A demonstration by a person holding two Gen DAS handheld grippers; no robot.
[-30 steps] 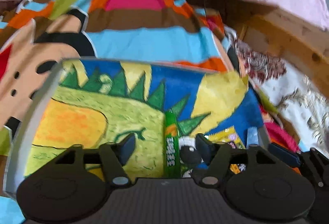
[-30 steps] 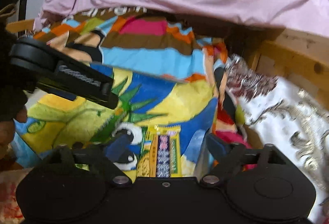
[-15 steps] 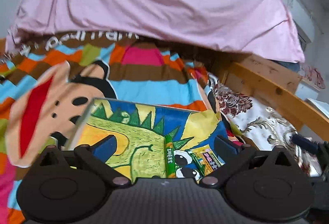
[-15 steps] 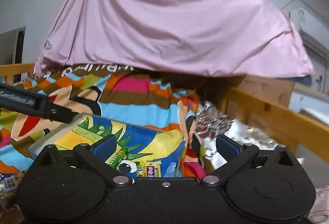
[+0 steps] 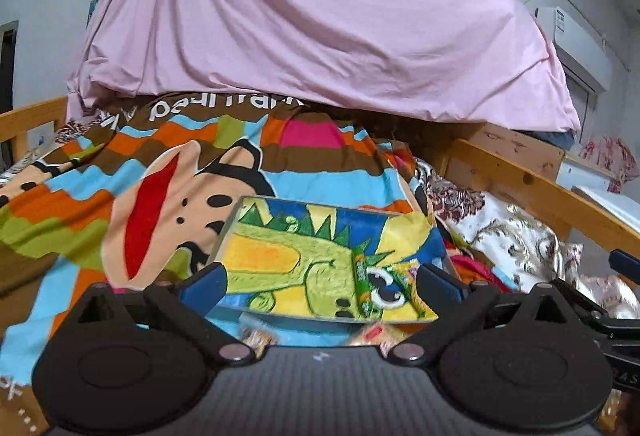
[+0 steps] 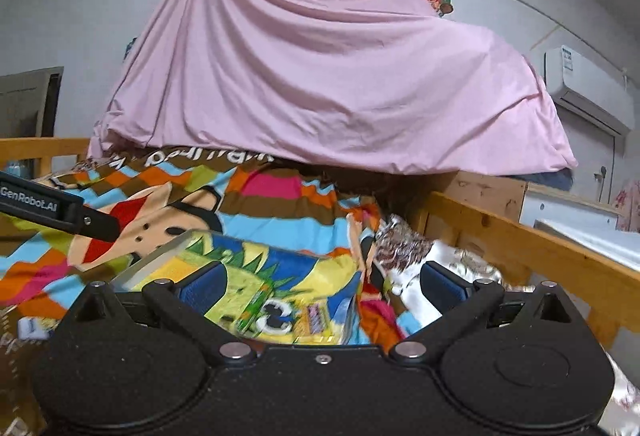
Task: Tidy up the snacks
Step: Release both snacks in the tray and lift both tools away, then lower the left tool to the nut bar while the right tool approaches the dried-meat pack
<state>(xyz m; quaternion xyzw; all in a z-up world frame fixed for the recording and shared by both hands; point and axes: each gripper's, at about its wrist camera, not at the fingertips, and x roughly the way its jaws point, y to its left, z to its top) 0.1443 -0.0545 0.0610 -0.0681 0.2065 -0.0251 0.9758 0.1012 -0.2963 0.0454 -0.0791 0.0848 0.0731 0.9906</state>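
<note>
Snack packets, a green stick [image 5: 361, 286] and a yellow pack [image 6: 316, 317], are laid in the dinosaur tray [image 5: 280, 260] on the bed; both left gripper [image 5: 320, 282] and right gripper [image 6: 320, 286] are spread apart, nothing held.

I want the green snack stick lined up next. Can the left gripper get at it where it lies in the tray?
Probably yes. The green snack stick lies uncovered on the dinosaur tray, just ahead of the open left gripper. Nothing sits between its fingers, though the yellow packet lies close beside.
</note>
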